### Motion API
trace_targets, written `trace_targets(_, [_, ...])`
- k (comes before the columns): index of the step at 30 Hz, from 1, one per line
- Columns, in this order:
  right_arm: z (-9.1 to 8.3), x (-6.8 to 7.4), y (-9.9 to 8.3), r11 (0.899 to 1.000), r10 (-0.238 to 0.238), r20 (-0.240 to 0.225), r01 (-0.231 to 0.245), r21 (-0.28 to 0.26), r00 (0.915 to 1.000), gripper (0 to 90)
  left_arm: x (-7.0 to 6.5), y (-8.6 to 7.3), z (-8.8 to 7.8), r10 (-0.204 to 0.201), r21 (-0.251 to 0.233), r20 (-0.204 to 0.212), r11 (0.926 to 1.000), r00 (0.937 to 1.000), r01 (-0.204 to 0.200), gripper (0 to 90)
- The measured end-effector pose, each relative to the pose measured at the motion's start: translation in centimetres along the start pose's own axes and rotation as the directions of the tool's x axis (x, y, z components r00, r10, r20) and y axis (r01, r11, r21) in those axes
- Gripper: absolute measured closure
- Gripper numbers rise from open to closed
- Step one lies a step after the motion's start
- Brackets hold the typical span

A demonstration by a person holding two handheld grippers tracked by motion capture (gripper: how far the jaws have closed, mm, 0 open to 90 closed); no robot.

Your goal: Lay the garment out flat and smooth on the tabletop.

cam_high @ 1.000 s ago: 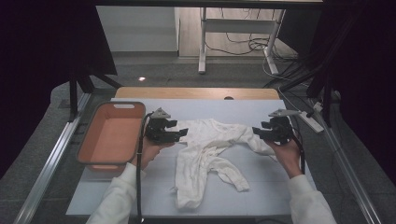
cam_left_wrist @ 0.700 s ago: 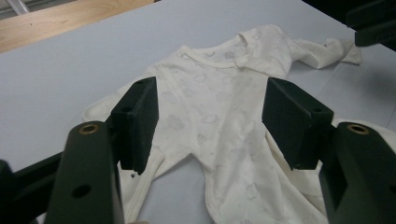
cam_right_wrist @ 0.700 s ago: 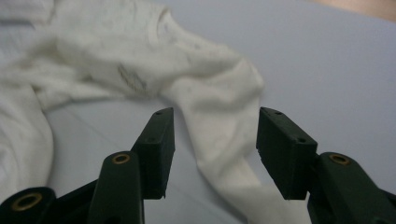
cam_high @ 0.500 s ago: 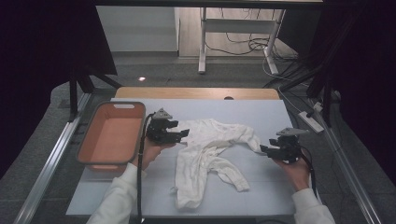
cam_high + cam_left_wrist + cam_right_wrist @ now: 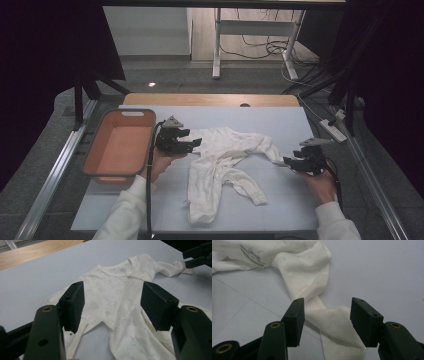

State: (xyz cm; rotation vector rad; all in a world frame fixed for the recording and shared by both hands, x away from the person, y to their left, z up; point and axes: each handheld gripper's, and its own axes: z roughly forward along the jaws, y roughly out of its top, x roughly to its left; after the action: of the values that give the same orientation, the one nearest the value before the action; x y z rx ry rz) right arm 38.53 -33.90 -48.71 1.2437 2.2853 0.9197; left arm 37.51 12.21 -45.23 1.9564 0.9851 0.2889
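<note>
Once raised, right gripper (image 5: 296, 163) lower

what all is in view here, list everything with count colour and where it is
baby bodysuit: 1, cream white, spread out rumpled on the middle of the table
basket: 1, orange with a grey rim, at the table's left edge
table: 1, pale grey top with a wooden far edge
desk frame: 1, white, on the floor beyond the table
cables: several, black, on the floor at the back
left gripper: 1, black, jaws open over the bodysuit's left side
right gripper: 1, black, jaws open around the end of a sleeve
</note>
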Motion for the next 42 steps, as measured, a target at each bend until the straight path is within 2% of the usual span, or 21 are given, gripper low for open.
trace_targets(8, [0.5, -0.8, -0.7, 0.999, 0.011, 0.036, -0.012, 0.044, 0.9993, 47.5, 0.2, -0.1, -0.1, -0.004, 0.001, -0.002, 1.0000, 1.0000, 0.004, 36.2])
trace_targets(10, [0.6, -1.0, -0.9, 0.998, 0.014, 0.052, -0.017, 0.067, 0.9986, 52.1, 0.2, -0.1, -0.1, -0.003, 0.001, -0.004, 1.0000, 1.0000, 0.003, 36.2])
trace_targets(13, [0.8, -1.1, -1.0, 0.996, 0.022, 0.052, -0.026, 0.083, 0.9984, 60.0, 0.2, -0.1, -0.1, -0.004, 0.001, -0.004, 1.0000, 1.0000, 0.004, 36.2])
trace_targets(17, [1.0, -0.9, -1.1, 0.994, -0.016, 0.063, 0.009, 0.106, 0.9979, 71.0, 0.2, -0.1, 0.0, -0.001, 0.004, -0.004, 1.0000, 1.0000, 0.001, 36.2])
trace_targets(20, [1.2, -0.6, -1.1, 0.994, -0.027, 0.055, 0.020, 0.110, 0.9982, 82.5, 0.1, -0.2, 0.0, 0.002, 0.006, -0.005, 1.0000, 1.0000, -0.002, 36.2])
trace_targets(22, [1.0, -0.6, -1.0, 0.994, -0.035, 0.060, 0.029, 0.109, 0.9976, 86.7, 0.1, -0.1, 0.0, 0.003, 0.006, -0.005, 1.0000, 1.0000, -0.003, 36.1])
trace_targets(30, [-1.4, -2.0, -0.4, 0.999, 0.024, 0.080, -0.026, 0.024, 0.9965, 87.7, 0.3, -0.2, -0.2, -0.002, -0.005, -0.013, 1.0000, 0.9999, 0.002, 36.1])
trace_targets(35, [-3.3, -3.3, -0.3, 0.997, 0.071, 0.079, -0.069, -0.031, 0.9943, 87.4, 0.3, -0.1, -0.5, -0.003, -0.013, -0.016, 0.9999, 0.9999, 0.003, 36.2])
trace_targets(40, [-3.4, -4.6, -1.0, 0.992, 0.122, 0.089, -0.121, -0.025, 0.9884, 83.9, 0.3, -0.1, -0.5, 0.000, -0.014, -0.016, 0.9999, 0.9999, -0.001, 36.2])
trace_targets(42, [-3.1, -4.9, -1.2, 0.991, 0.137, 0.111, -0.136, -0.018, 0.9843, 75.8, 0.3, -0.1, -0.5, 0.000, -0.014, -0.017, 0.9999, 0.9999, -0.001, 36.1])
